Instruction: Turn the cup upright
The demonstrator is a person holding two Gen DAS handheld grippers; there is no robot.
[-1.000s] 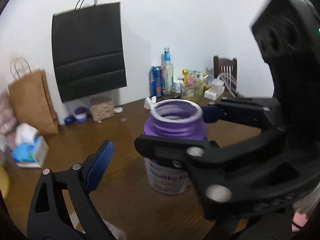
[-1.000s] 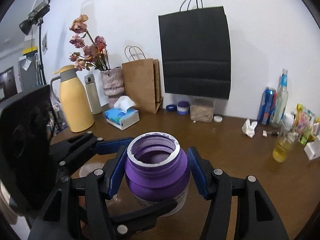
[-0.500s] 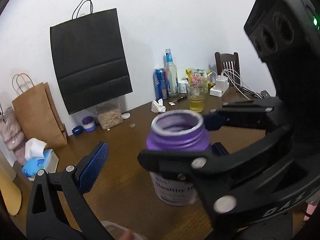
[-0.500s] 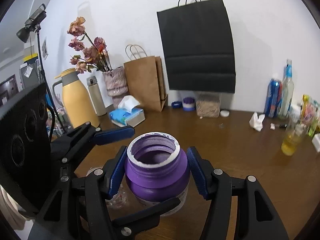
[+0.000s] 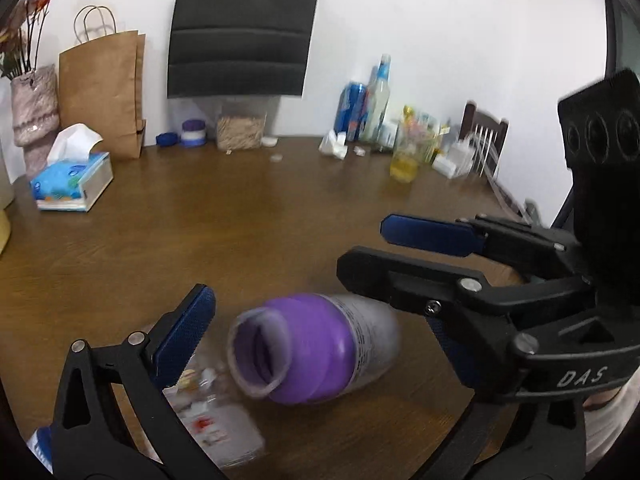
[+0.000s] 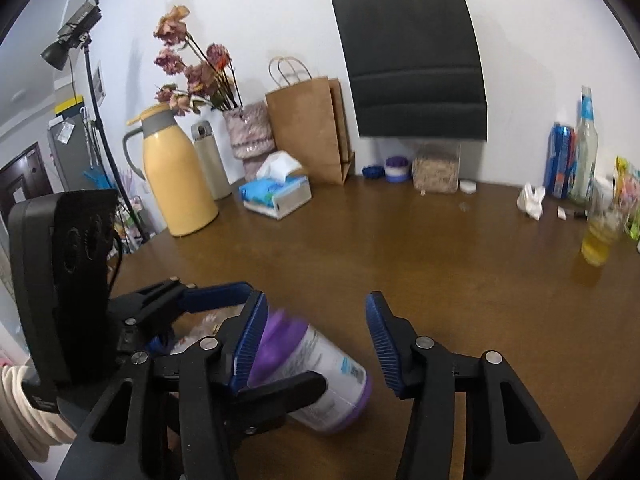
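Observation:
The purple cup [image 5: 312,352] with a white label lies on its side on the brown table [image 5: 260,232], blurred, its open mouth facing the left wrist camera. It sits between the wide-apart fingers of my left gripper [image 5: 316,316], which is open. In the right wrist view the cup [image 6: 320,376] rests low and left, partly behind the left pad of my right gripper [image 6: 316,312], whose fingers stand open with a gap to the right. My right gripper [image 5: 364,246] reaches in from the right above the cup. My left gripper [image 6: 276,340] comes in from the left.
A clear plastic packet [image 5: 212,420] lies by the cup near the table's front edge. A tissue box [image 6: 276,196], a yellow jug [image 6: 176,176], a brown paper bag [image 6: 308,128] and a black bag [image 6: 412,52] line the back. A glass of yellow liquid [image 6: 600,232] stands right.
The cup stood upright with my right gripper shut on it; now that gripper has opened and the cup lies tipped on its side. Both cameras have drawn back and tilted down.

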